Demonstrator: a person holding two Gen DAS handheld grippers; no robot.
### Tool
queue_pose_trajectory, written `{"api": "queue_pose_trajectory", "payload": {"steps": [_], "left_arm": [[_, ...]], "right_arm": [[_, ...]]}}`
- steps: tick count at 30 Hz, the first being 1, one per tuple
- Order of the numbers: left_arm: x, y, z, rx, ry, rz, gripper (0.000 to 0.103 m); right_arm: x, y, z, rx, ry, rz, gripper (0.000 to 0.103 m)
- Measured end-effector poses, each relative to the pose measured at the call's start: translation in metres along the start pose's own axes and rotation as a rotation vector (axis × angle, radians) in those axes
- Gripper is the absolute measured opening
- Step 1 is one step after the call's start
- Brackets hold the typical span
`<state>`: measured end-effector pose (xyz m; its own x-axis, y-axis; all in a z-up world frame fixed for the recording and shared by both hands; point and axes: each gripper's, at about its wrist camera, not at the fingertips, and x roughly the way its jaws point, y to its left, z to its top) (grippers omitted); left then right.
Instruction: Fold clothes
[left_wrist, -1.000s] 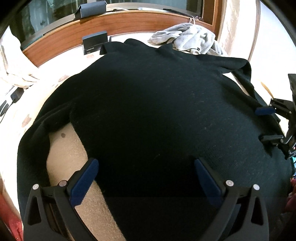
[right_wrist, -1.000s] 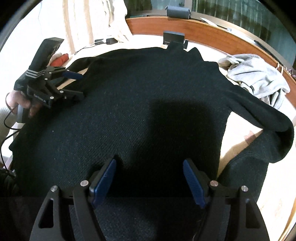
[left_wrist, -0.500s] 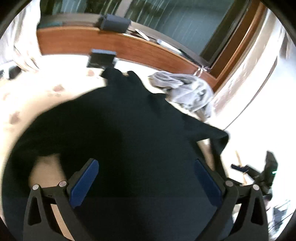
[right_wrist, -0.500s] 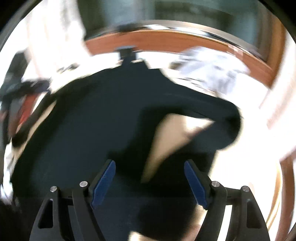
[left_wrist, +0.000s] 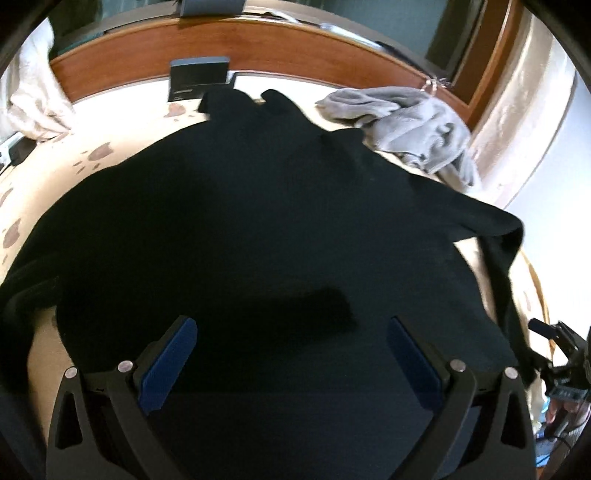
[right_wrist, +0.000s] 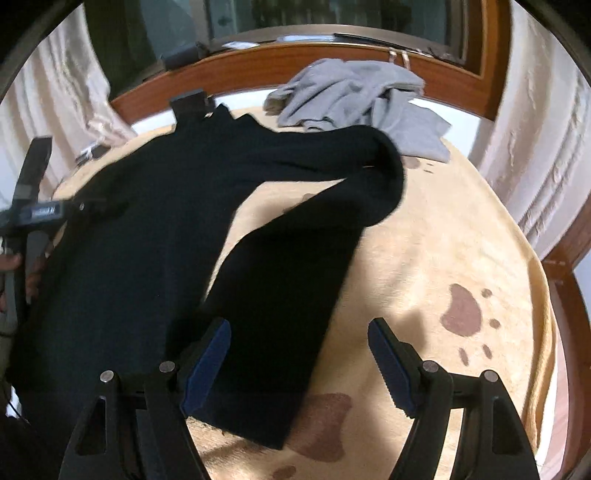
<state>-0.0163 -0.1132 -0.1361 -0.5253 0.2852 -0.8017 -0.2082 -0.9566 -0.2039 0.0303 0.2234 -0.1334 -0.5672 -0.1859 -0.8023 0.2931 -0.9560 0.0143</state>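
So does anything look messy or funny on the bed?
Yes. The black sweater's sleeve is bent back on itself, not straight, and a grey garment lies crumpled in a heap by the wooden headboard instead of folded.

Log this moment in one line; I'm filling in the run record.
task: fold clothes | black sweater spread flat, sleeve bent back | left gripper open | right gripper open above sleeve | grey garment unfolded

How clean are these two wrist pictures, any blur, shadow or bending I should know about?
Left wrist view: black sweater nearly featureless, a darker shadow patch ahead of the left tool; wooden rail bows from the fisheye. Right wrist view: slight smear along the sweater's folded sleeve; bright glare at the left edge.
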Motion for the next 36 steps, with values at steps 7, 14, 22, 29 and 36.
{"api": "queue_pose_trajectory", "payload": {"steps": [7, 14, 22, 29, 36], "left_arm": [[0.009, -0.007, -0.013, 0.071, -0.015, 0.101, 0.103], [0.015, -0.011, -0.016, 0.097, -0.014, 0.134, 0.103], [0.014, -0.01, -0.017, 0.096, -0.018, 0.135, 0.103], [0.013, -0.009, -0.017, 0.093, -0.02, 0.132, 0.103], [0.013, -0.008, -0.018, 0.092, -0.021, 0.128, 0.103]], "right_arm": [[0.007, 0.005, -0.007, -0.002, 0.004, -0.013, 0.08], [0.001, 0.003, -0.017, 0.016, -0.048, -0.04, 0.085], [-0.025, 0.008, 0.0, 0.087, -0.098, -0.094, 0.082], [-0.014, -0.002, 0.019, 0.219, -0.06, 0.02, 0.051], [0.024, 0.007, 0.038, 0.194, 0.005, -0.006, 0.051]]}}
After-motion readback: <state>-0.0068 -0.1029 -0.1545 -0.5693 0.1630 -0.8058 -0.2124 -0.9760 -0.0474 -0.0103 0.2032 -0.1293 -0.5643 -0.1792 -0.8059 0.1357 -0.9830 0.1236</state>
